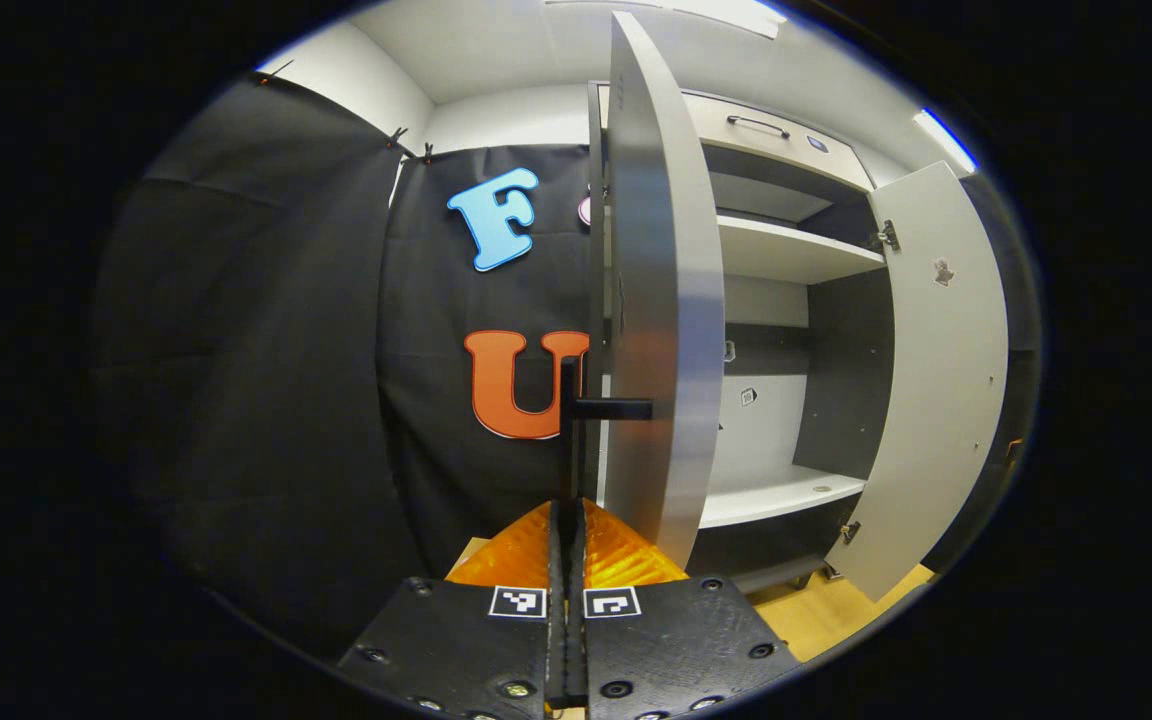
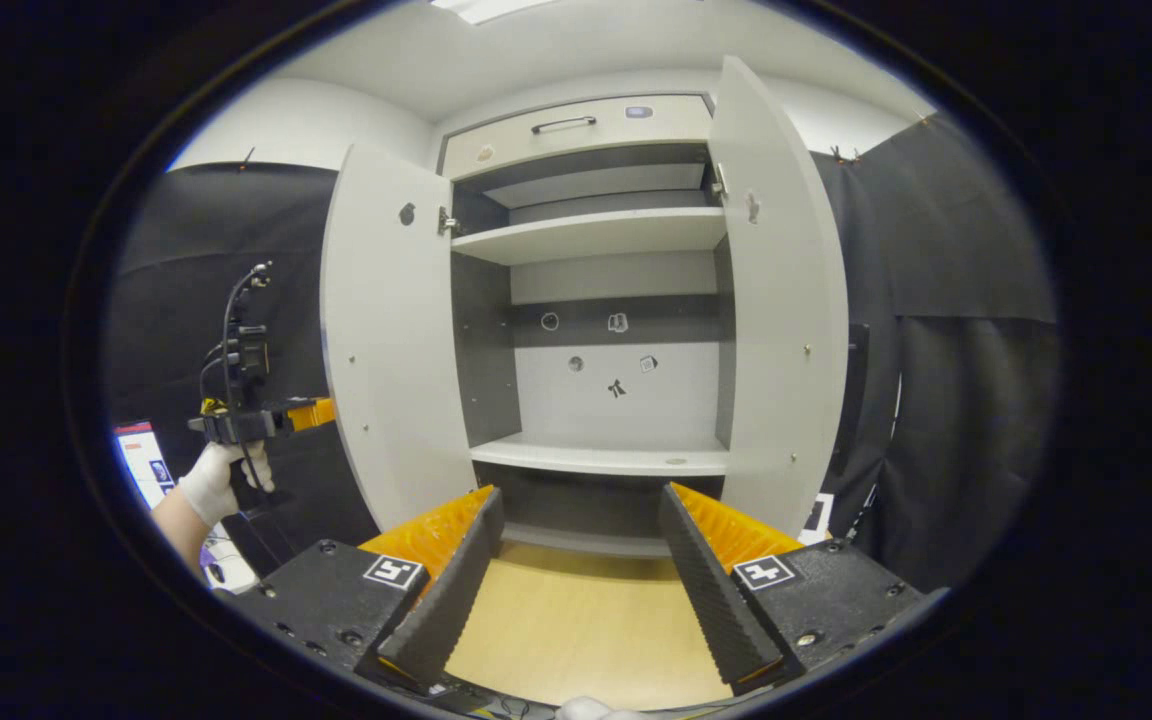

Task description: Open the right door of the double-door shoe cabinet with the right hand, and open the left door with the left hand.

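Shoe cabinet (image 2: pixel 596 300), centre of the right gripper view, is seen with left door (image 2: pixel 391 330) and right door (image 2: pixel 781 300) both swung wide. Right gripper (image 2: pixel 581 590) jaws are spread apart, empty. Left gripper (image 1: pixel 568 560) jaws are pressed together beneath the left door's black handle (image 1: pixel 596 408).

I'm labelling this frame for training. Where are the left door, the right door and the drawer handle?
left door (image 2: pixel 391 340): right gripper view, middle of its inner face.
right door (image 2: pixel 781 330): right gripper view, middle of its inner face.
drawer handle (image 2: pixel 564 124): right gripper view, middle of the bar.
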{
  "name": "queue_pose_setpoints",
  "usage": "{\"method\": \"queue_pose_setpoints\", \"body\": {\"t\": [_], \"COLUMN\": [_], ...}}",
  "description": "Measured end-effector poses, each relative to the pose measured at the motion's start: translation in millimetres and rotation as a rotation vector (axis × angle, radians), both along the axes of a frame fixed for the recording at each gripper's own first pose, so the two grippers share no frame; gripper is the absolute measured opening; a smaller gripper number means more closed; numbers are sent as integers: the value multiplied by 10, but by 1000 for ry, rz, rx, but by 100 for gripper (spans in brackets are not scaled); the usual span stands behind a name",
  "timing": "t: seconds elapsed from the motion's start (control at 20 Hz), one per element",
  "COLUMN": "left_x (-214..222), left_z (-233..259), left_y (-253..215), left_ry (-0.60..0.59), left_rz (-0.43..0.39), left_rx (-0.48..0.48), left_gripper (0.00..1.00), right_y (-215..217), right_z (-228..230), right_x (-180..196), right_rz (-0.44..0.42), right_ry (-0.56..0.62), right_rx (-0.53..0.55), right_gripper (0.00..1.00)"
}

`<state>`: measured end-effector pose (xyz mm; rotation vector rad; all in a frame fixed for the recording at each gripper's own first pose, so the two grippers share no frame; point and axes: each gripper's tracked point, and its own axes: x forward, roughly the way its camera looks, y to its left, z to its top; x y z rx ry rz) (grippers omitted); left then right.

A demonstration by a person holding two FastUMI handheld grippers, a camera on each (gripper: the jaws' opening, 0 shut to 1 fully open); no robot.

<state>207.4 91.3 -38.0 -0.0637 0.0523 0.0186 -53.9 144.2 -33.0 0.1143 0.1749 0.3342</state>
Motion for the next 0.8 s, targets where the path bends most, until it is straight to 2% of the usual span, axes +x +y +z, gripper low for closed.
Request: {"method": "queue_pose_setpoints", "body": {"t": [0.2,0.25,0.3,0.4,0.5,0.65,0.7,0.8], "left_x": [-8,-18,-6,-7,-56,-153,-217,-318], "left_z": [-25,-5,-14,-11,-15,-60,-96,-155], "left_y": [51,61,83,143,175,256,284,258], "left_ry": [4,-1,1,2,7,12,21,40], "left_rz": [2,13,21,36,53,80,86,68], "left_rx": [3,5,8,8,3,16,21,-4], "left_gripper": [1,17,12,25,34,60,77,82], "right_y": [-21,-29,-33,-35,-42,-37,-28,-25], "right_z": [-8,-17,-9,-20,-24,-33,-31,-25], "right_x": [12,11,10,28,42,48,52,54], "right_rz": [-3,-4,-5,-7,-7,-5,-3,2], "right_ry": [1,1,4,8,10,9,10,10], "right_rx": [-1,-1,-3,-4,-3,-7,-8,-8], "right_gripper": [98,98,98,98,98,98,98,98]}}
